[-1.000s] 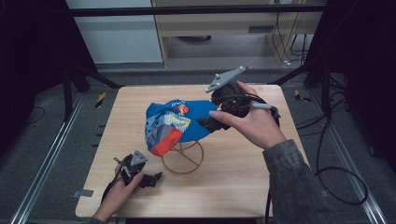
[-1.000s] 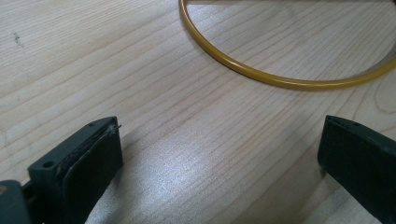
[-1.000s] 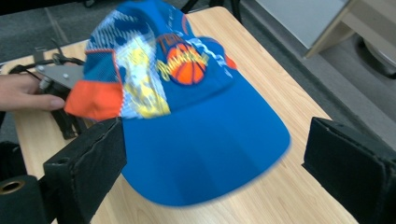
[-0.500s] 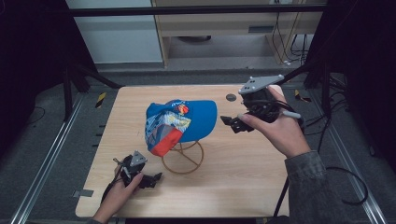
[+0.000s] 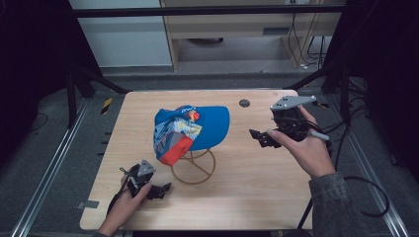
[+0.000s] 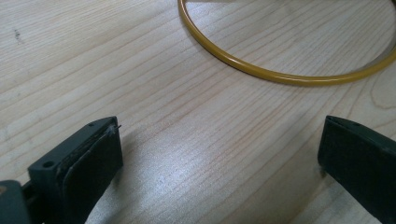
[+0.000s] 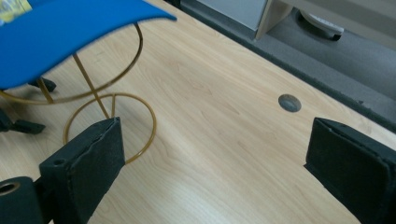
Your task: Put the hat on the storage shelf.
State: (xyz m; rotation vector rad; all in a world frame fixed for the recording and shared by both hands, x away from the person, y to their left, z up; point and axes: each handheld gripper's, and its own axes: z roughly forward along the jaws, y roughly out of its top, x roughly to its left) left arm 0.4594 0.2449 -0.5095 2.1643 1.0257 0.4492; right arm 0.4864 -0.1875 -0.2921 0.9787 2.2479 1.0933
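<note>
On the stand (image 5: 193,170), the cap (image 5: 190,131) sits placed. Both tongs, left (image 5: 165,188) and right (image 5: 257,136), gape wide, holding nothing. Next probably means leaving it undisturbed.

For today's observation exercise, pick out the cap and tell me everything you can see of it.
The cap is bright blue cloth with a multicoloured printed front panel, red at its lower edge, and a small round emblem on the crown. It sits tilted on a gold wire stand near the middle of the wooden table, and its plain blue brim juts toward the right gripper. Only the stand touches it; both grippers are apart from it.
</note>
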